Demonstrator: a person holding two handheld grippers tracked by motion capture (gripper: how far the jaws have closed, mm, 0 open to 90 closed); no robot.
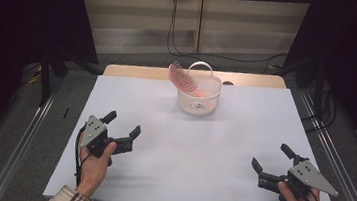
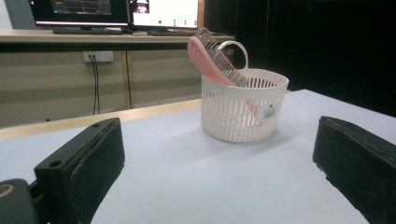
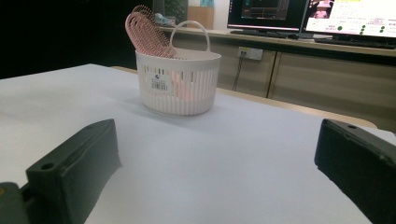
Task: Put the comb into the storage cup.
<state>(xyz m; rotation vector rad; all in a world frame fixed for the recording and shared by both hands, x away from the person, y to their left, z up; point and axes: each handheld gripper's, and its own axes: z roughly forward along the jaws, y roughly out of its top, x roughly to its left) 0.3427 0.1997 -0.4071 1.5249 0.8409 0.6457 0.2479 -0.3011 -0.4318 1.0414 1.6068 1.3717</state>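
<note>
High view: white basket [image 1: 198,95], far centre, holding pink hairbrush [image 1: 183,78] leaning left. Left gripper [image 1: 122,127] and right gripper [image 1: 270,157] rest near, jaws apart, empty.

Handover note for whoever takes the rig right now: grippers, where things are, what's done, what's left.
Left gripper: open, holding nothing, resting on the near left of the table in the person's hand.
Right gripper: open, holding nothing, on the near right.
White basket: upright at the far middle of the table, handle up, apart from both grippers.
Pink hairbrush: standing in the basket, handle down, head leaning out over the left of its rim.
Done: the brush sits in the basket.
Left: by the look of it nothing is in hand; both grippers are back and free for any next step.
</note>
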